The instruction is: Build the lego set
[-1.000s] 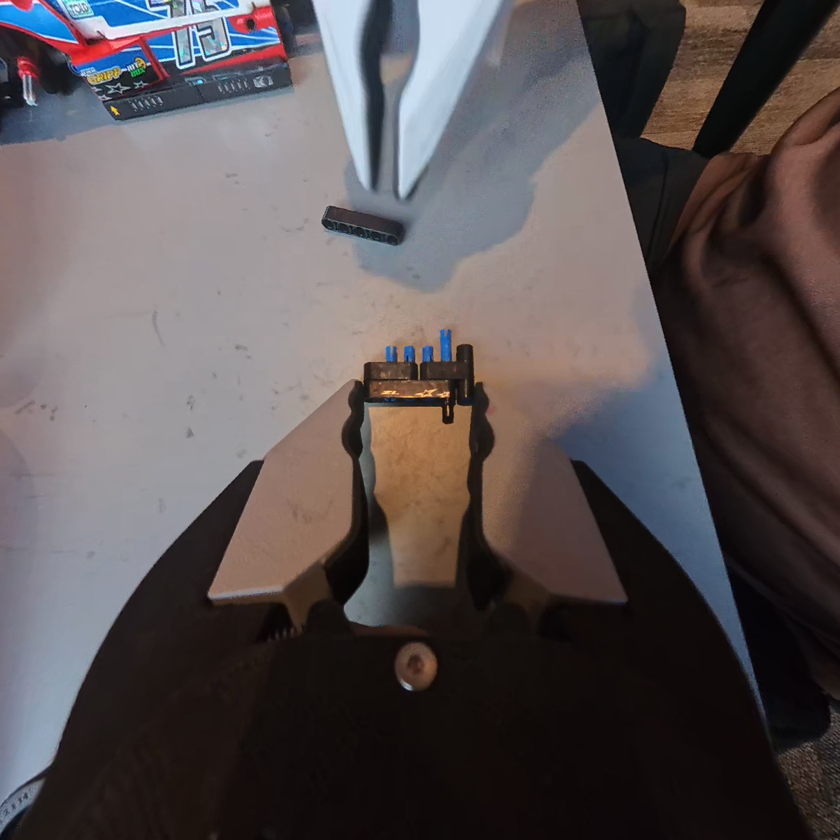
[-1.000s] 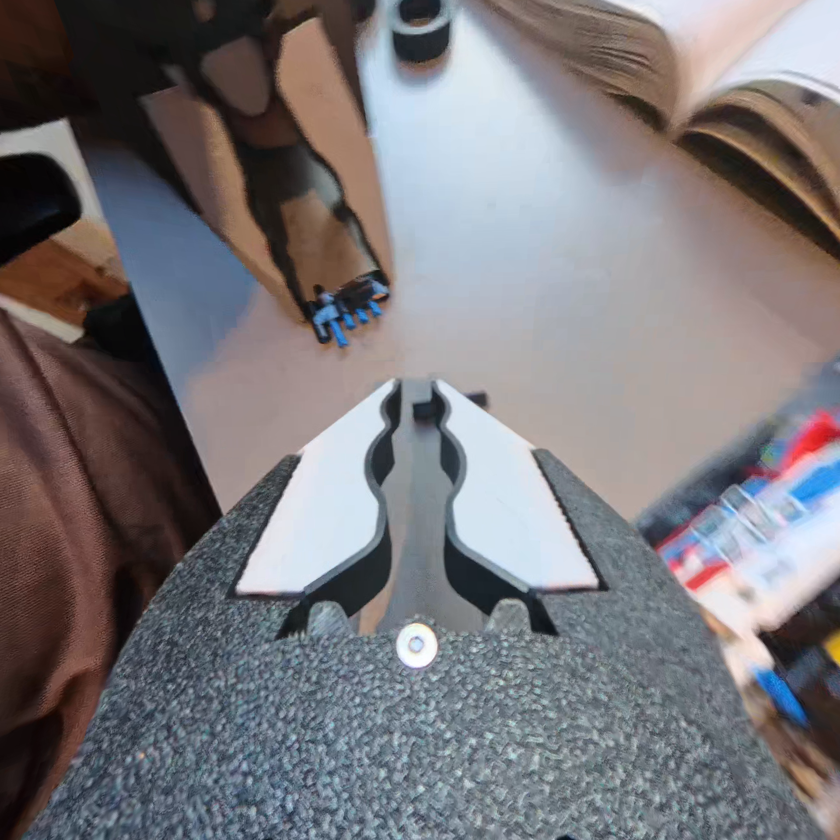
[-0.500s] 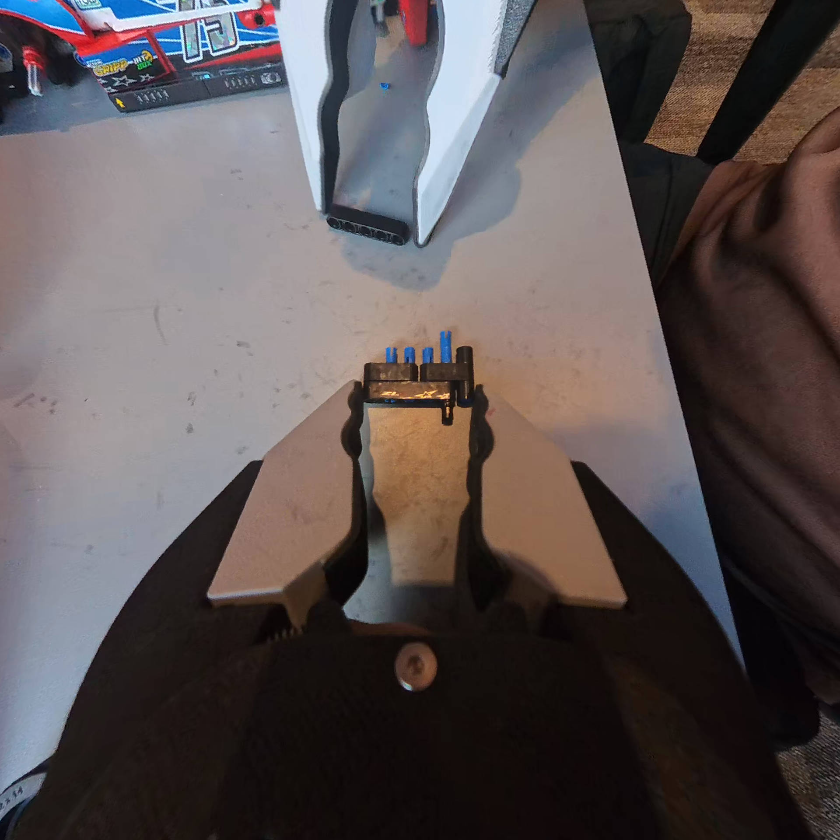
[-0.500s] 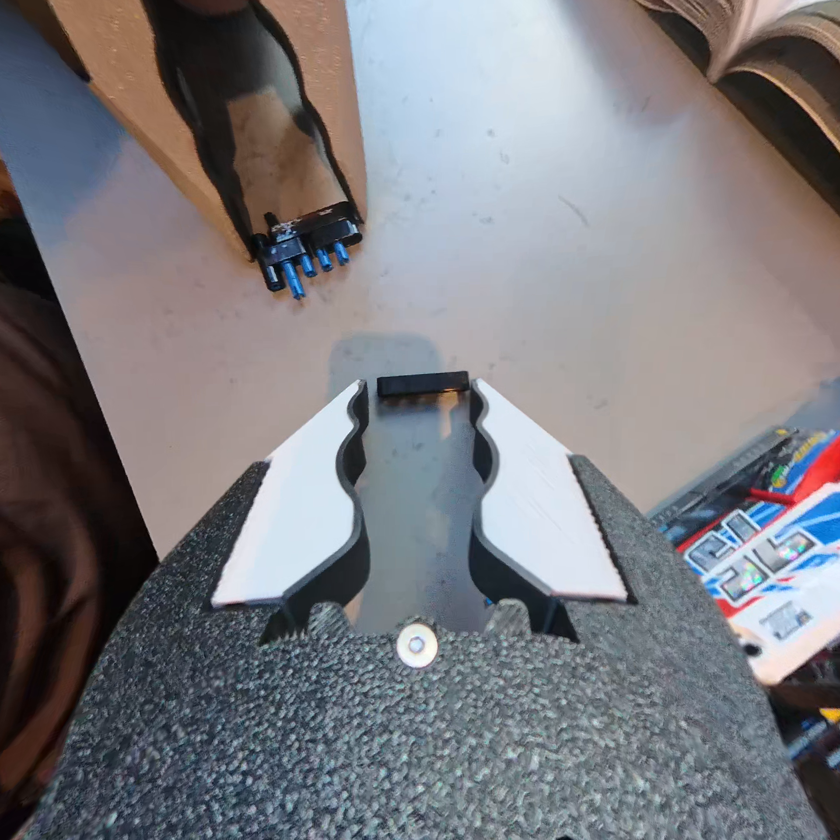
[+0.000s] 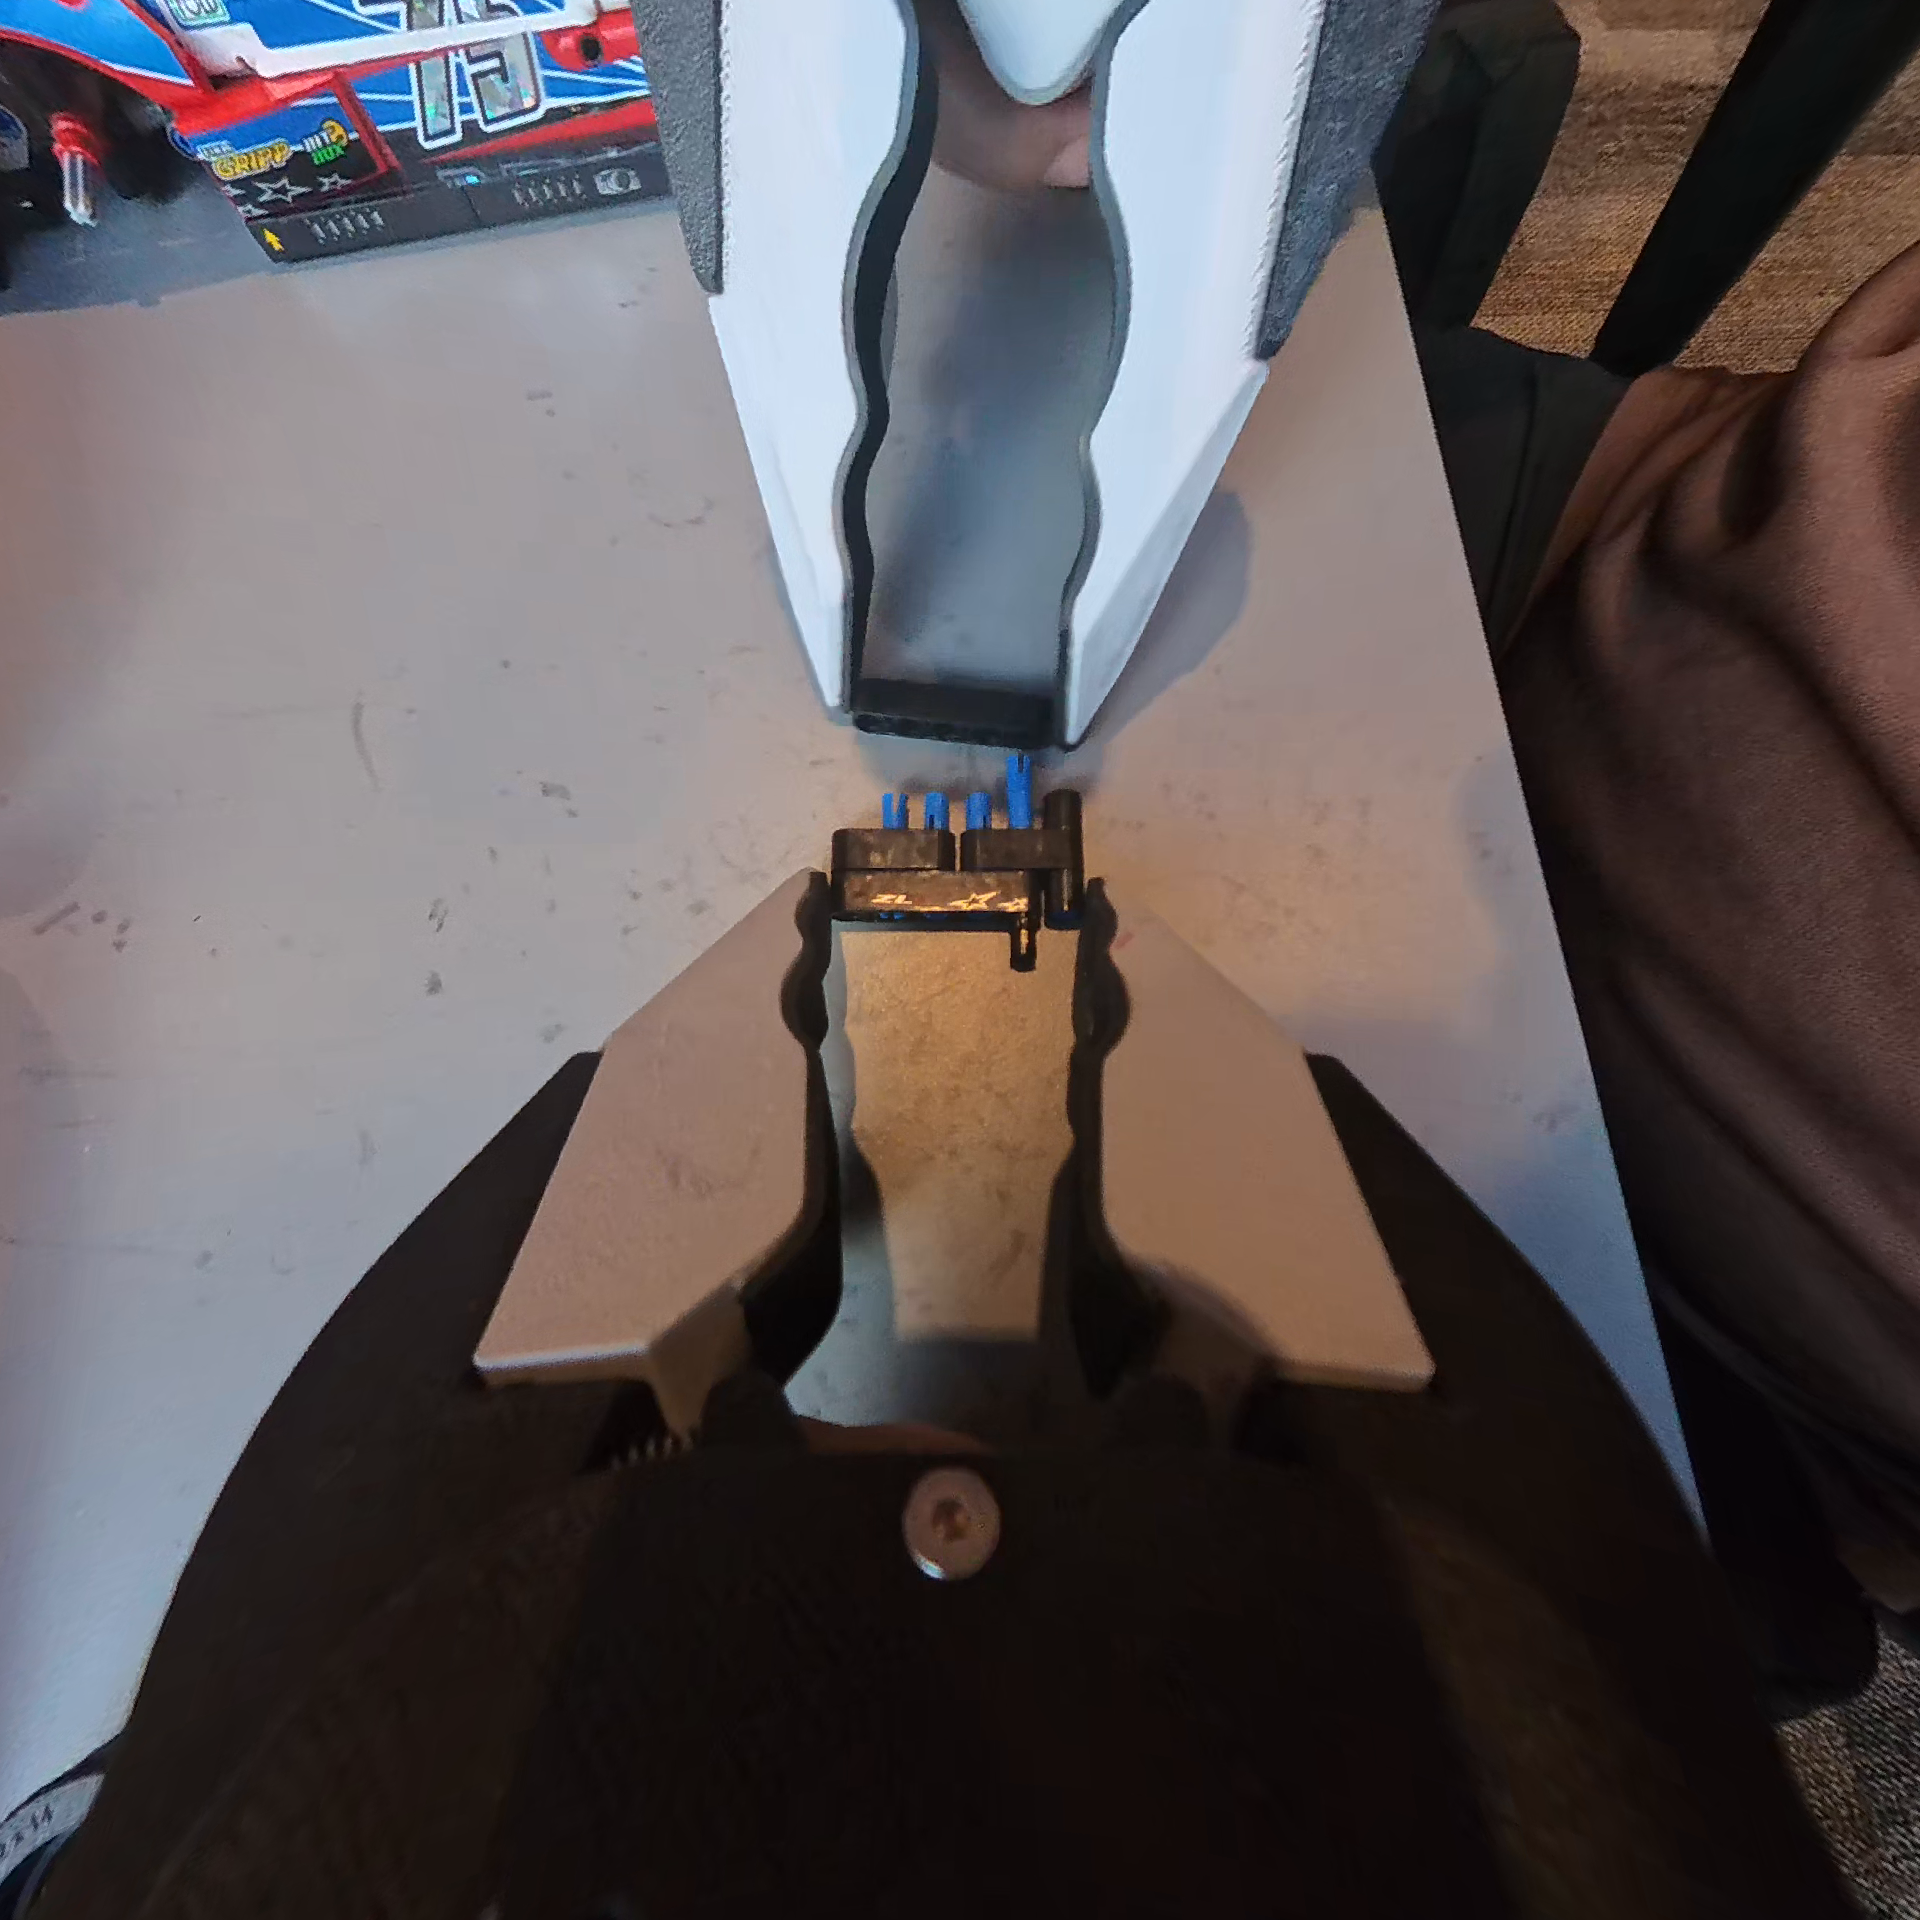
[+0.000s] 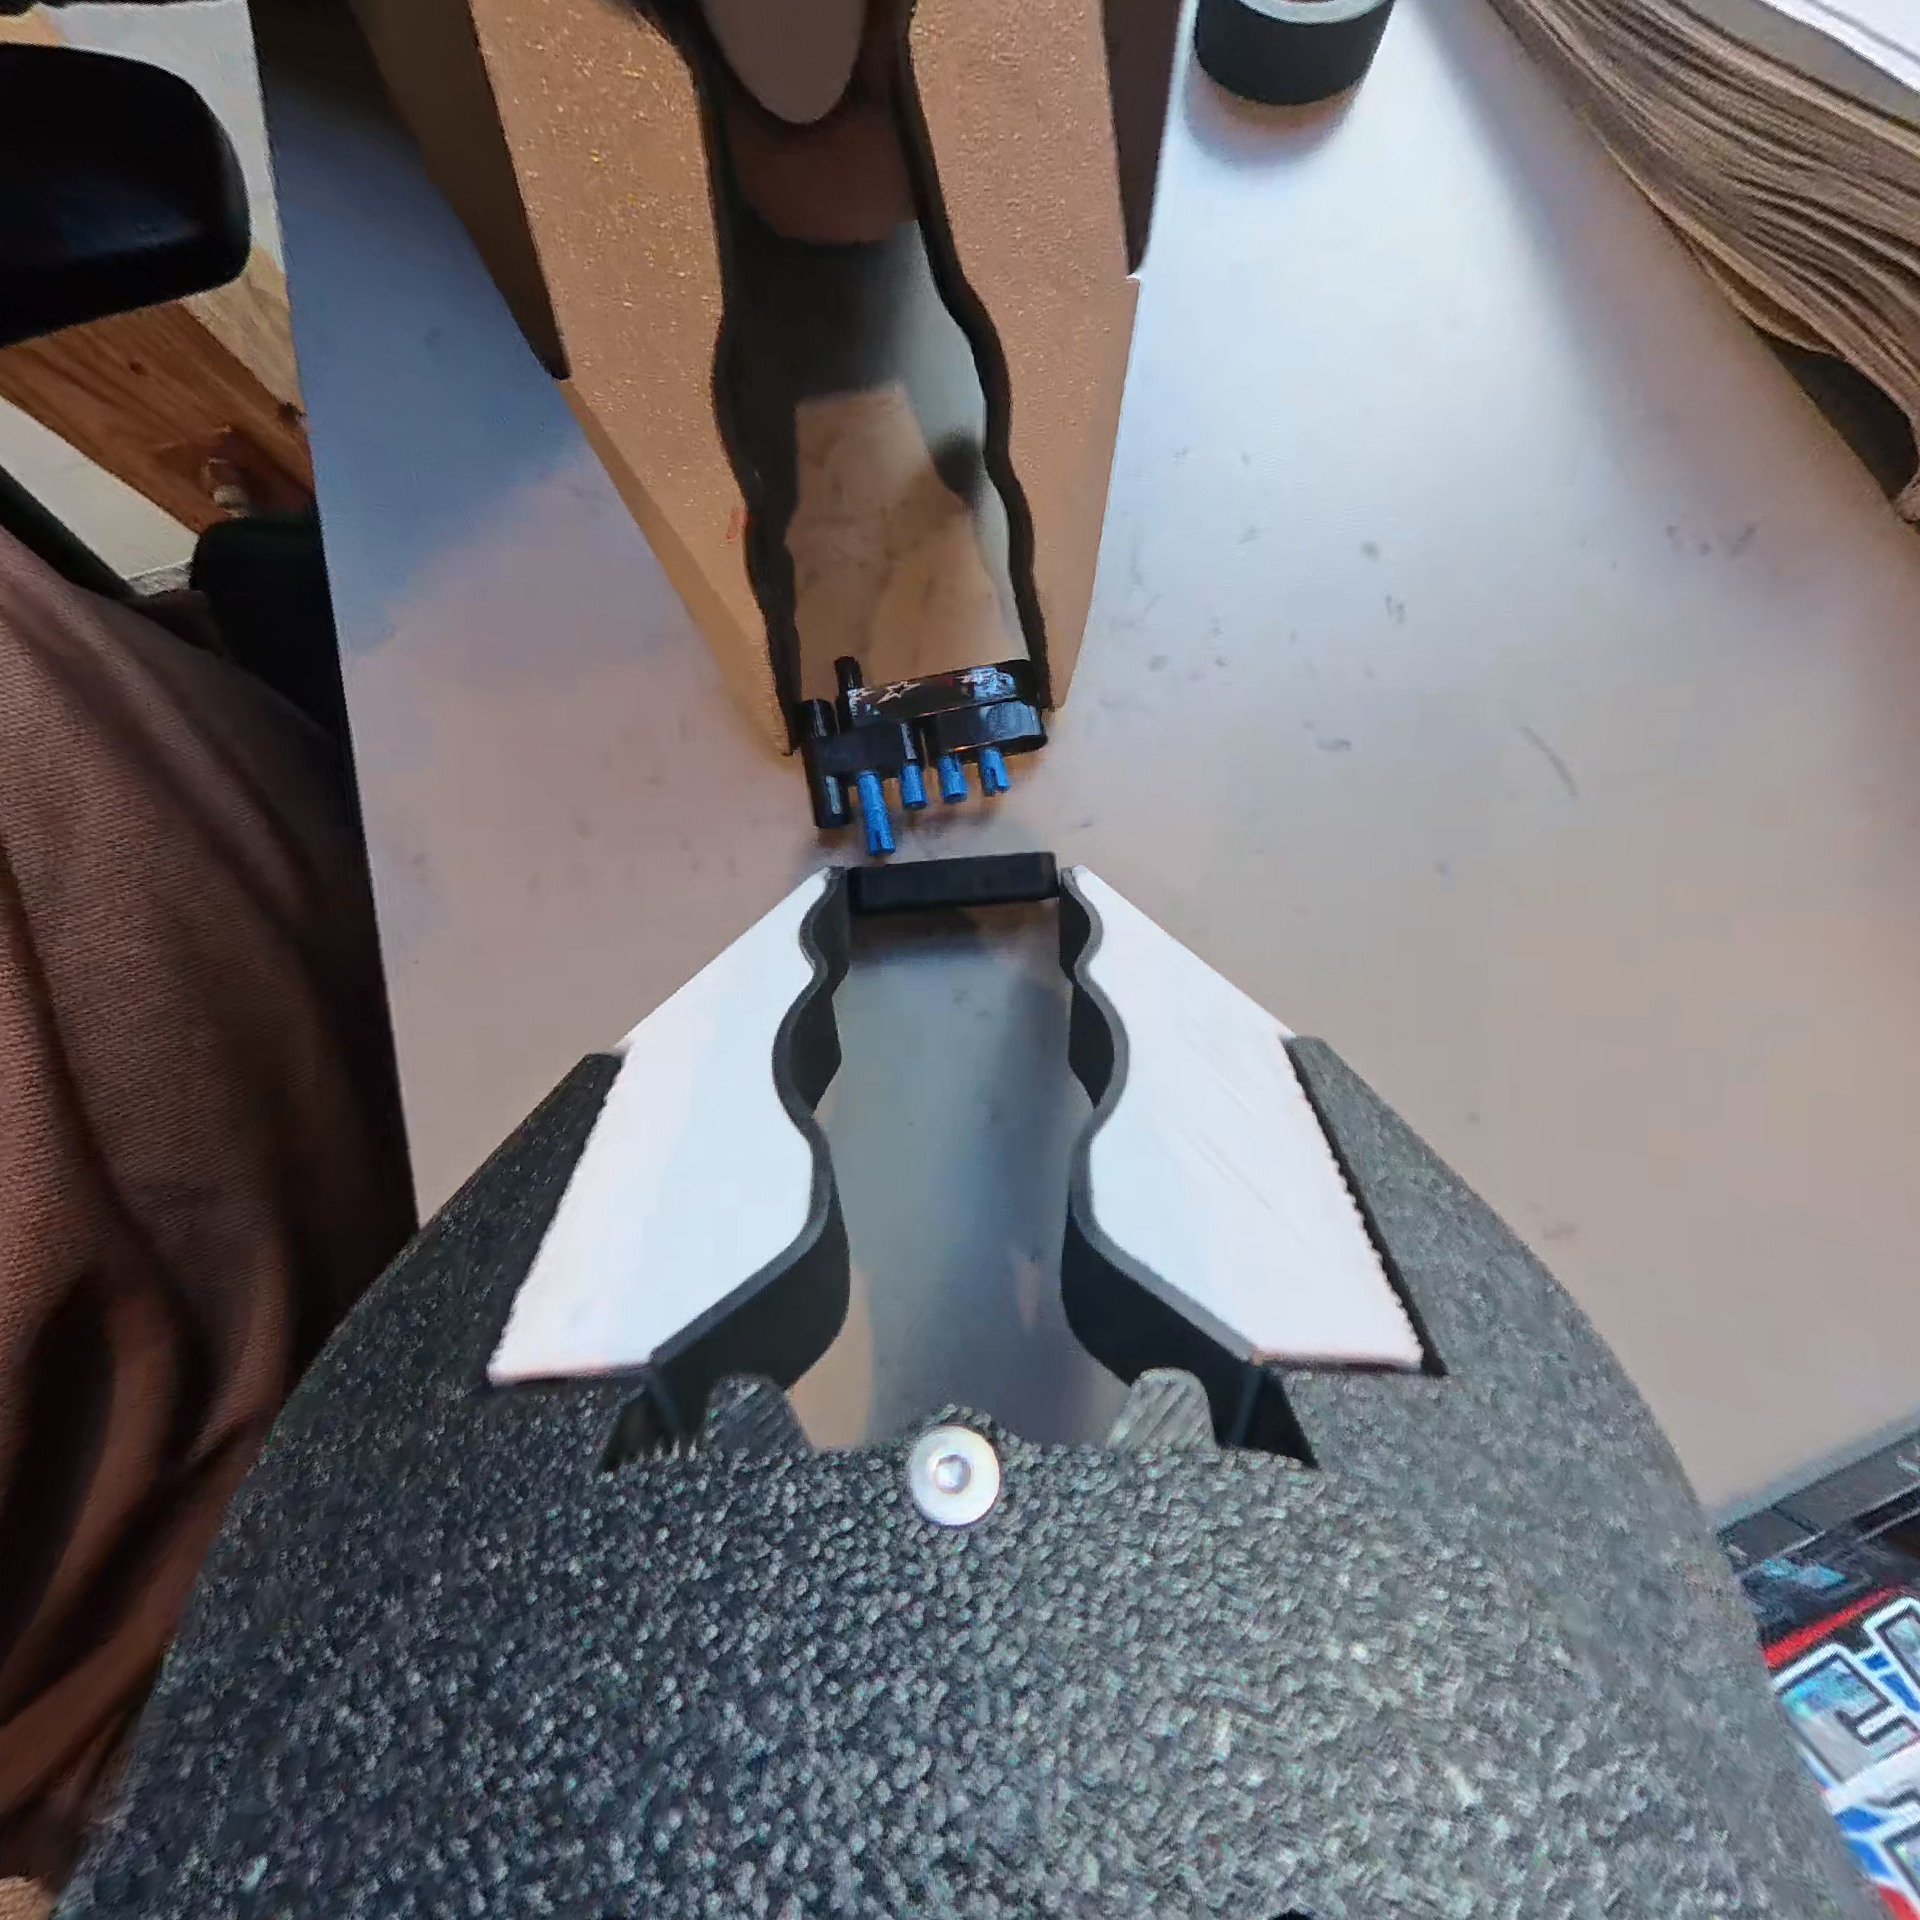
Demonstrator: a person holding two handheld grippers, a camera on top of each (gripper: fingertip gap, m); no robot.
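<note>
It looks like a hobby desk in a home or office. The pale, scuffed surface [image 5: 416, 727] carries a red-and-blue Lego race car [image 5: 395, 114] at its far edge, and a thick open book [image 6: 1714, 208] and a black tape roll [image 6: 1288, 42] near another edge, with wood-look flooring [image 5: 1662, 156] beyond.

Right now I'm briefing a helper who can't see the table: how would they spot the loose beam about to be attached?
On the scuffed grey table, two hand-held grippers meet tip to tip. The white-fingered right hand-held gripper clamps a short plain black plastic beam crosswise between its tips. Unlike the black assembly opposite, it carries no blue pins or star sticker.
</note>
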